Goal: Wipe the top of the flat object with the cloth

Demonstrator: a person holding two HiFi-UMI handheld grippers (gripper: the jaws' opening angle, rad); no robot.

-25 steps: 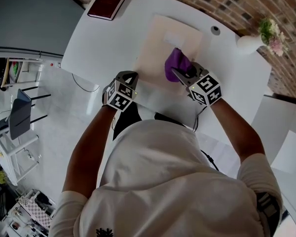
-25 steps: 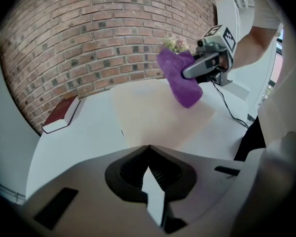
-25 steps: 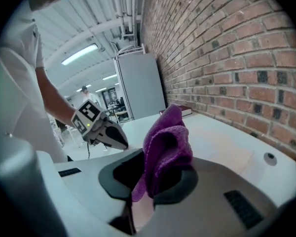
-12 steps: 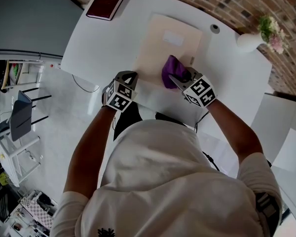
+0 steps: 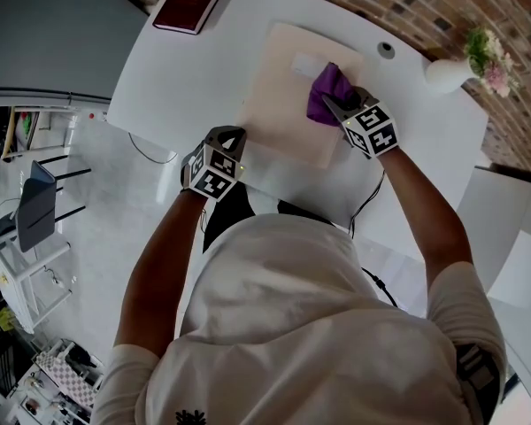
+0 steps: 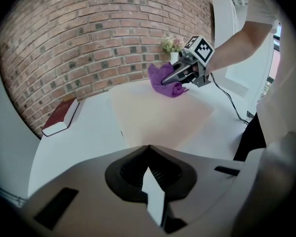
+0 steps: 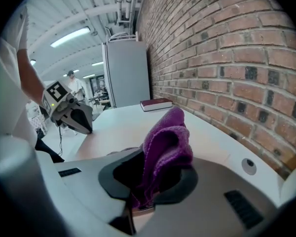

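Head view: right gripper clamped a bunched purple cloth on the beige board's far end, left gripper closed and empty near its corner; cloth looked soft and light, best pinched mid-bunch.

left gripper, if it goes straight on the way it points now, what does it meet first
Most likely the near edge of the board, which lies directly ahead of the left gripper. Its height is unclear, so it might pass over the board towards the cloth.
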